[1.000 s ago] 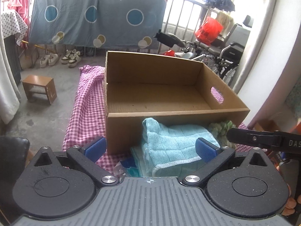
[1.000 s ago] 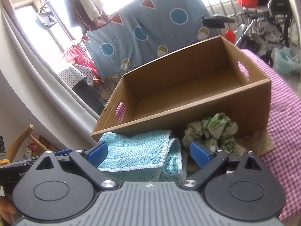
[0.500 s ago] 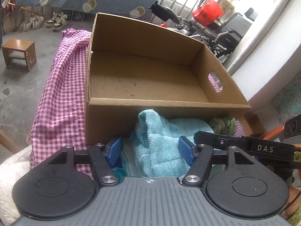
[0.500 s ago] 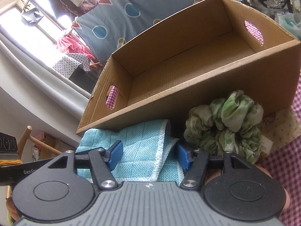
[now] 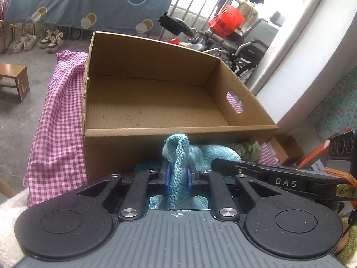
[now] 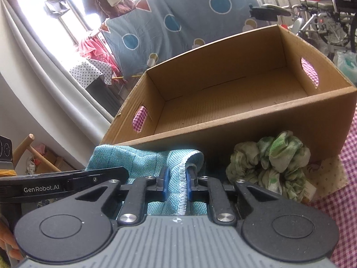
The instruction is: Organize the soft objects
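A teal towel lies in front of an open cardboard box on a pink checked cloth. My left gripper is shut on a pinched-up fold of the towel. My right gripper is shut on the towel's white-stitched edge. A green scrunchie lies against the box's near wall, right of the towel; it also shows in the left wrist view. The box is empty inside.
The pink checked cloth covers the table and hangs over its left edge. A patterned cream cloth lies under the scrunchie. A wheelchair, a small wooden stool and a hanging blue sheet stand beyond.
Both grippers have closed from open onto the teal towel, bunching it into upright folds between their pads. Both moved in closer to the towel and box.
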